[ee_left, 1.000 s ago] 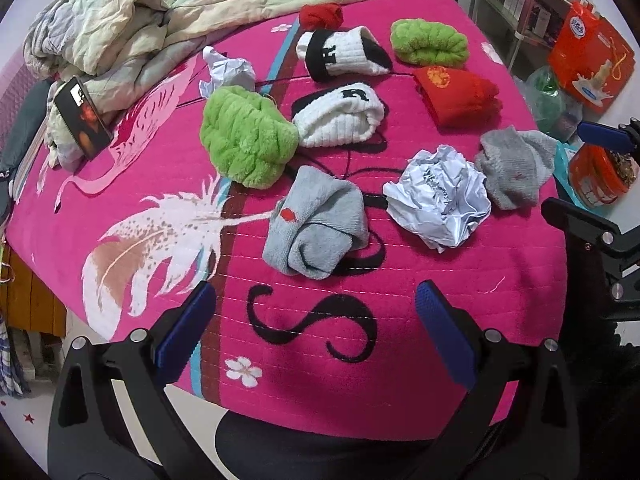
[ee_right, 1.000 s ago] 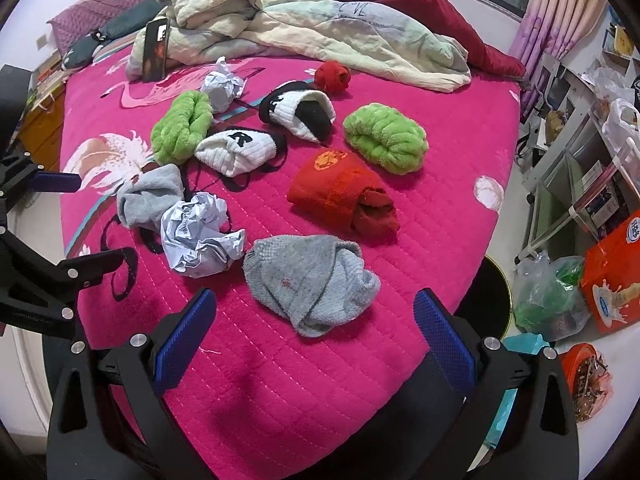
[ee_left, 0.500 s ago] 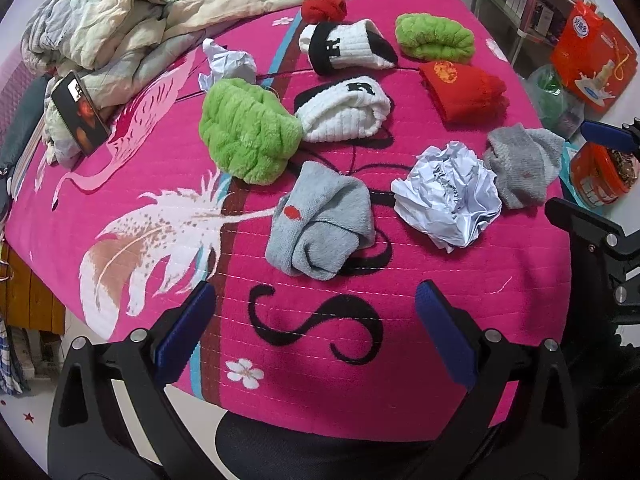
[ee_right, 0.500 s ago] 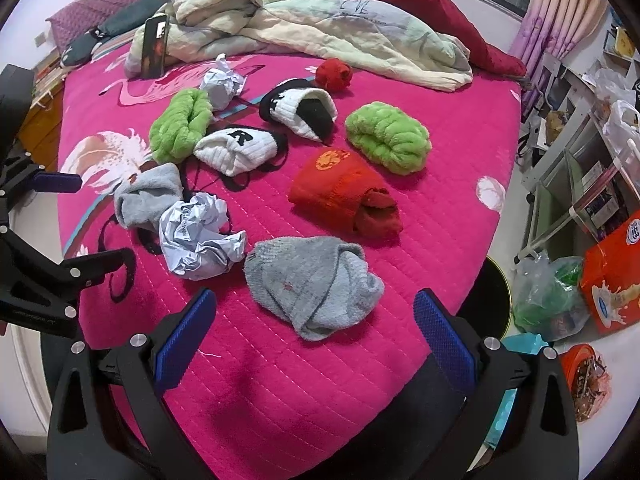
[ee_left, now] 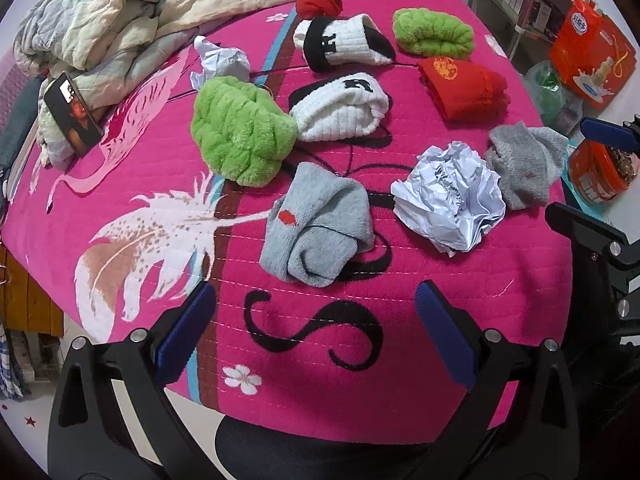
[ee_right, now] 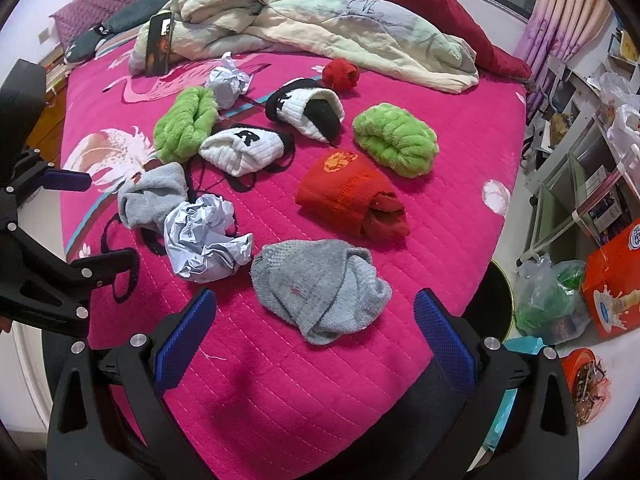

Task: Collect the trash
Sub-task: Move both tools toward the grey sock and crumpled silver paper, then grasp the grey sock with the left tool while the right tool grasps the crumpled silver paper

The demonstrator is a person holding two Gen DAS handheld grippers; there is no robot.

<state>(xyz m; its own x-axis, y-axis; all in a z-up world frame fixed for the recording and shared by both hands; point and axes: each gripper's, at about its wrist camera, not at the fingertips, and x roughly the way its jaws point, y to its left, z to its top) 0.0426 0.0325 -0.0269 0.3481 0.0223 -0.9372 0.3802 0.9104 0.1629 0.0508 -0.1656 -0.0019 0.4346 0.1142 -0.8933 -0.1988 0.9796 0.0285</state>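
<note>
My left gripper (ee_left: 316, 330) hangs over the near edge of the pink bedspread (ee_left: 132, 184), jaws spread wide, nothing between the blue pads (ee_left: 186, 334). My right gripper (ee_right: 316, 334) is likewise spread wide and empty, over the bedspread edge further along.

Trash on the bed: 2 crumpled paper balls.
- Large paper ball (ee_left: 450, 196), near edge. In the left view it lies ahead and right of the left gripper, between the light grey sock bundle (ee_left: 316, 224) and the darker grey knit sock (ee_left: 524, 164). In the right view the same ball (ee_right: 204, 238) lies ahead-left of the right gripper, touching the light grey bundle (ee_right: 154, 194), just beside the knit sock (ee_right: 320, 290).
- Small paper ball (ee_left: 218, 62), farther back, just beside the nearer green fluffy bundle (ee_left: 240, 132); right view (ee_right: 228, 82).

Knit sock lies directly ahead of the right gripper, between its fingers in line of sight, not touched.

Other items on the bedspread: 2 white-and-black sock rolls (ee_left: 344, 110) (ee_left: 344, 42), red sock roll (ee_left: 464, 88), second green bundle (ee_left: 434, 32), small red ball (ee_left: 320, 2). Rumpled quilt (ee_left: 104, 20) at the far side, a phone (ee_left: 72, 114) propped against it.

On the floor beside the bed: orange tub (ee_left: 600, 168) holding debris, orange carton (ee_left: 592, 50).
</note>
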